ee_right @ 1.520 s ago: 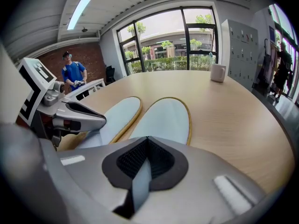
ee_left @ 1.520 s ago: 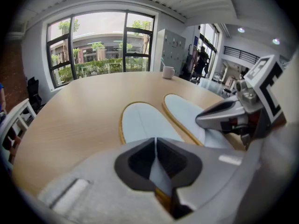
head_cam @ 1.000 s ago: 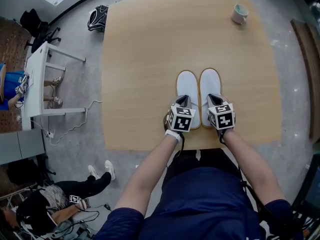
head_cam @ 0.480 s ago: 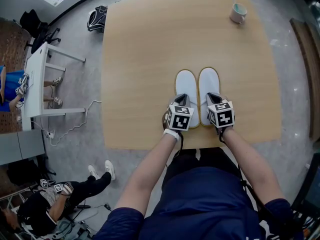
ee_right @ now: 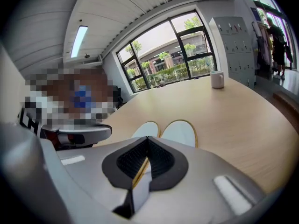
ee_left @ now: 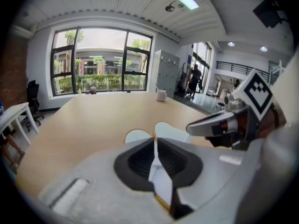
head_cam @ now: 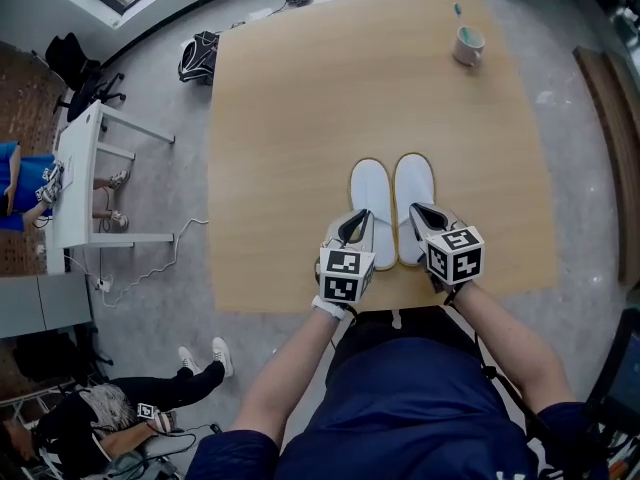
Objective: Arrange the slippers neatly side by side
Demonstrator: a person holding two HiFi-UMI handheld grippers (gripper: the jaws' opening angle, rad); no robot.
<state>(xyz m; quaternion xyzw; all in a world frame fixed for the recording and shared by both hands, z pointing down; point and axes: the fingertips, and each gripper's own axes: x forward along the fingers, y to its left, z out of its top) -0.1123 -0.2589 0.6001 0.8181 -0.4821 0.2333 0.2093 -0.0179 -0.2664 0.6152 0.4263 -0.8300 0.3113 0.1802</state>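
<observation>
On the floor to the left stand a white desk [head_cam: 78, 168] and a dark bag [head_cam: 198, 44], both off the table [head_cam: 290, 118]. On the table, near its front edge, the left gripper [head_cam: 356, 224] hangs over the heel of the left slipper [head_cam: 371, 190]; the left gripper view shows its jaws pressed together at the tips, with the white sole and tan rim visible through the narrow slit behind them. The two slippers are white, lie flat side by side with inner edges touching, and their toes point away from the person. The right slipper [head_cam: 414, 186] has its toe level with its mate's. Over its heel sits the right gripper [head_cam: 419, 212], jaws likewise closed tip to tip, a strip of tan rim showing in the slit. A mug [head_cam: 468, 45] stands well apart at the far right corner
</observation>
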